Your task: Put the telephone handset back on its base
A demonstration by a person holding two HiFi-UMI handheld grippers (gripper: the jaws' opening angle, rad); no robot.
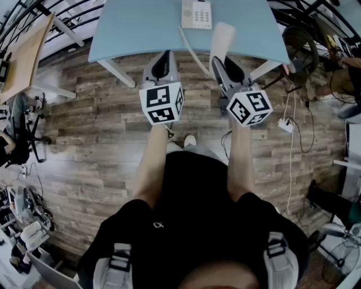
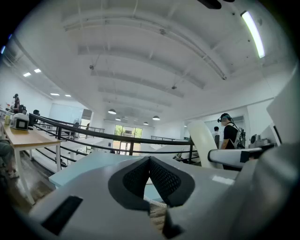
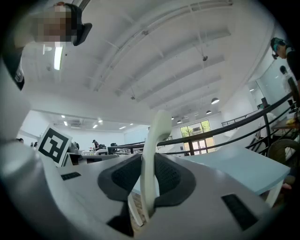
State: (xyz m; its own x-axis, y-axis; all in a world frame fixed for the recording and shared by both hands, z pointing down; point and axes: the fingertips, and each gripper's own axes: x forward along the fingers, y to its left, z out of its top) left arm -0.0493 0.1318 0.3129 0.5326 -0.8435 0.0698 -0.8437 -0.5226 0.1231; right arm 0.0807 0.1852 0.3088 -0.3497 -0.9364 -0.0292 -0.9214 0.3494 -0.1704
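The white telephone handset (image 1: 221,42) stands upright, with my right gripper (image 1: 228,66) shut on it; in the right gripper view the handset (image 3: 152,159) is clamped between the two dark pads. Its curly cord (image 1: 192,52) runs up to the telephone base (image 1: 196,13), which sits at the far edge of the light blue table (image 1: 141,28). My left gripper (image 1: 161,65) hovers beside it over the table's near edge, jaws shut with nothing between them; the left gripper view shows the pads (image 2: 161,180) touching at their tips and the handset (image 2: 202,138) off to the right.
A wooden floor (image 1: 101,141) lies below the table's near edge. A wooden desk (image 1: 25,53) stands at the left, black railings (image 1: 62,17) behind it. Cables and a power strip (image 1: 285,125) lie on the floor at the right. A person (image 2: 229,136) stands far off.
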